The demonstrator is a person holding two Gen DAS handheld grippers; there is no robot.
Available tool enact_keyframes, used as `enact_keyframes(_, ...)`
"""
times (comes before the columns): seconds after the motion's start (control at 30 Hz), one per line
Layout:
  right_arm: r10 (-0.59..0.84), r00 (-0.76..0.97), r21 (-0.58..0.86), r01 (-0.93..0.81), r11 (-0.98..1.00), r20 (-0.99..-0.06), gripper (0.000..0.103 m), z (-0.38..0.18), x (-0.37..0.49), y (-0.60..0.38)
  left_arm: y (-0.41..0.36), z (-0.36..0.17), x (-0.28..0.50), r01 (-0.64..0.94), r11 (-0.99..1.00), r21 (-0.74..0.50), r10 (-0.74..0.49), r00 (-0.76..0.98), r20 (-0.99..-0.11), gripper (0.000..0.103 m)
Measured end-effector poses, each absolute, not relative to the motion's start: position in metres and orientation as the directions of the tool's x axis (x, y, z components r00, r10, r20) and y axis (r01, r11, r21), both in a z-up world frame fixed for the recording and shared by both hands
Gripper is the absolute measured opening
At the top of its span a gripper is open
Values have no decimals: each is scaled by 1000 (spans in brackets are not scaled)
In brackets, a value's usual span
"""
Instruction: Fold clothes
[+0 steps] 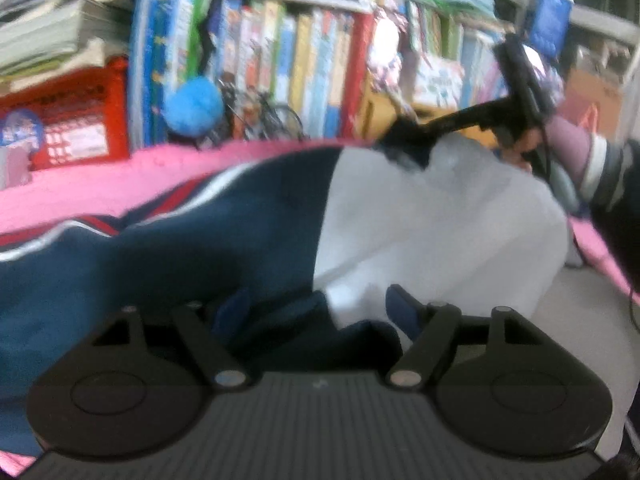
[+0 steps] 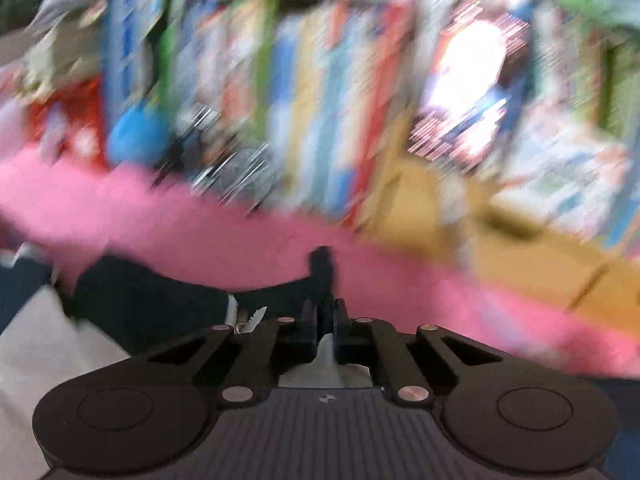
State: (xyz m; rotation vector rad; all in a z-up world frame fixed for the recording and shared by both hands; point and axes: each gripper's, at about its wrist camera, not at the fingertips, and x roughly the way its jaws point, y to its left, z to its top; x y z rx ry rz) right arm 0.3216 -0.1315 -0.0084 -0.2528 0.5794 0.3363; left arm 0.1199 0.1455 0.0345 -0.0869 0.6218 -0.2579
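Note:
A navy and white garment (image 1: 200,240) with red and white stripes lies spread on a pink blanket (image 1: 100,184). My left gripper (image 1: 320,308) stands wide open low over it. A bunched fold of navy and white cloth lies between its blue-padded fingers (image 1: 402,306). My right gripper (image 2: 323,272) is shut, pinching the garment's dark edge (image 2: 140,300), with white cloth showing behind the jaws. In the left wrist view the right gripper (image 1: 400,136) lifts the garment's far right corner, held by a hand in a striped sleeve (image 1: 580,160). The right wrist view is heavily blurred.
A packed bookshelf (image 1: 300,60) rises right behind the blanket. A red crate (image 1: 72,120) under stacked papers stands at the left, and a blue plush ball (image 1: 194,108) hangs by the books. A cardboard box (image 2: 520,248) sits beyond the blanket's right edge.

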Motion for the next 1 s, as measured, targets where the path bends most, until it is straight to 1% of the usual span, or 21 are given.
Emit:
enact_keyframes(0.07,172,866,-137,-264,955,-469,8,9,329,-147,151,39,118,188,971,-149,-239,808,-539,74)
enact_keyframes(0.1,109,902,-148,-186,971,-419,8,14,334,-155,154,41,118,171,974,-145,-223,819,-529,74)
enact_keyframes(0.17,-25,936,-166,-36,985,-352,8,19,347,-169,163,41,118,115,983,-142,-173,829,-532,74)
enact_keyframes(0.2,-49,933,-154,-7,988,-357,9,20,352,-176,168,40,119,81,987,-141,-145,832,-536,74)
enact_keyframes(0.23,-37,920,-125,-14,992,-391,11,19,354,-183,173,39,118,49,987,-150,-123,833,-540,74)
enact_keyframes(0.27,-23,905,-97,-20,995,-425,18,18,356,-191,180,38,115,19,982,-186,-119,832,-542,74)
enact_keyframes(0.3,-9,889,-68,-25,997,-457,21,18,359,-198,190,36,110,-16,972,-236,-118,832,-541,74)
enact_keyframes(0.33,21,886,-48,-48,998,-463,35,19,353,-203,200,34,103,-52,958,-283,-113,835,-539,74)
enact_keyframes(0.37,62,892,-35,-87,996,-447,53,22,340,-205,210,32,95,-94,941,-325,-101,838,-536,74)
enact_keyframes(0.4,102,897,-27,-125,992,-431,59,25,327,-206,219,30,84,-143,922,-360,-76,844,-531,74)
enact_keyframes(0.5,267,874,-18,-300,954,-406,60,38,276,-194,244,19,47,-285,847,-448,13,855,-519,75)
enact_keyframes(0.6,402,814,-70,-471,880,-418,61,40,224,-167,266,13,16,-398,776,-489,107,848,-519,75)
enact_keyframes(0.67,475,752,-97,-573,814,-457,68,33,195,-143,278,12,1,-459,734,-500,163,835,-526,78)
enact_keyframes(0.7,503,714,-101,-618,779,-486,69,27,183,-131,282,11,-3,-484,717,-502,189,828,-528,79)
enact_keyframes(0.77,521,654,-118,-677,726,-548,69,9,167,-106,289,8,-7,-523,689,-502,238,817,-525,81)
enact_keyframes(0.83,494,628,-153,-697,701,-601,68,-9,156,-87,297,5,-6,-527,664,-532,243,824,-512,81)
enact_keyframes(0.9,466,613,-166,-700,694,-638,68,-25,153,-76,304,0,-5,-498,625,-601,226,852,-472,82)
enact_keyframes(0.97,461,605,-160,-700,696,-649,68,-29,148,-77,313,-6,-2,-460,571,-680,219,883,-415,91)
enact_keyframes(1.0,459,603,-158,-700,696,-653,68,-31,145,-78,319,-10,0,-448,543,-711,220,892,-394,91)
